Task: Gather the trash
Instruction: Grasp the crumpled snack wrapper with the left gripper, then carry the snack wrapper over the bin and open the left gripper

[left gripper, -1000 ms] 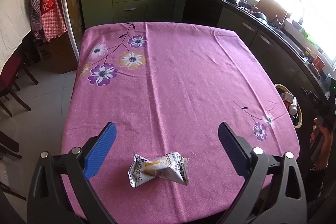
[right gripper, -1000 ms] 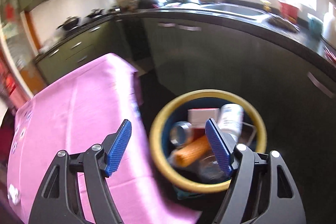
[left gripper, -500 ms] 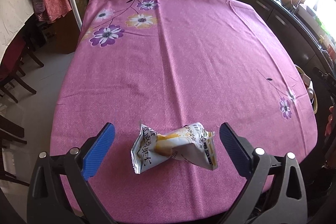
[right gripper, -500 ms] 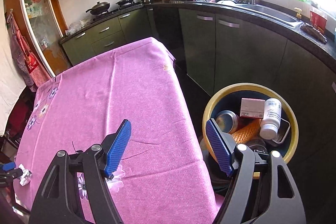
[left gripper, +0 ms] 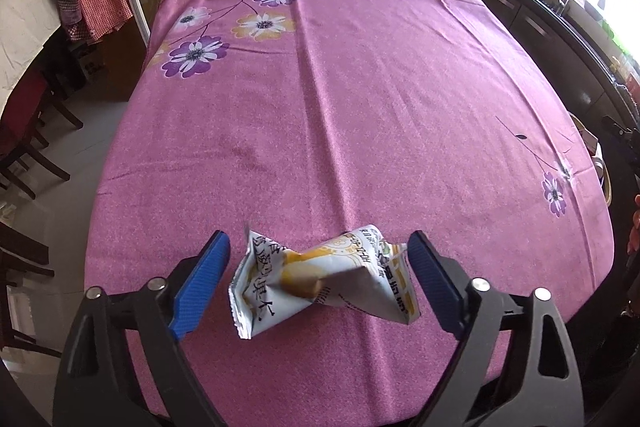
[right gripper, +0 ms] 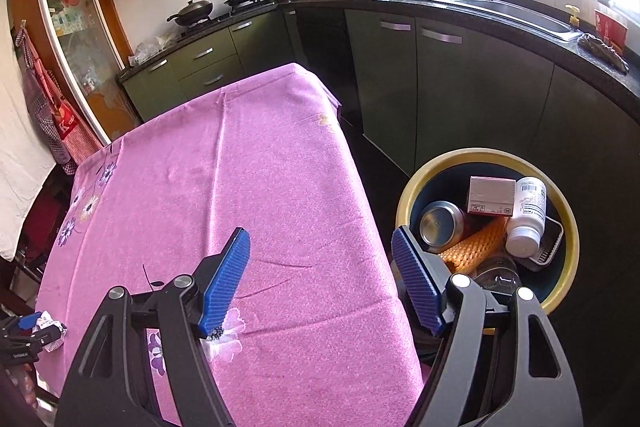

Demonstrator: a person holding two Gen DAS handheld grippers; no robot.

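Compared with one second ago, the left gripper [left gripper: 318,277] has come forward to the one wrapper [left gripper: 320,281], which now sits between its two blue pads [left gripper: 200,285]; the jaws are open, the right pad seems to touch the wrapper's end, the left one is just beside it. One wrapper lies on the tablecloth [left gripper: 340,99] near the table's near edge. The right gripper [right gripper: 320,281] has swung from above the bin [right gripper: 568,239] to over the table's right edge, open and empty. In the one bin beside that edge I count one can [right gripper: 440,225], one box [right gripper: 490,195], one white bottle [right gripper: 526,215] and one orange net sleeve [right gripper: 474,243].
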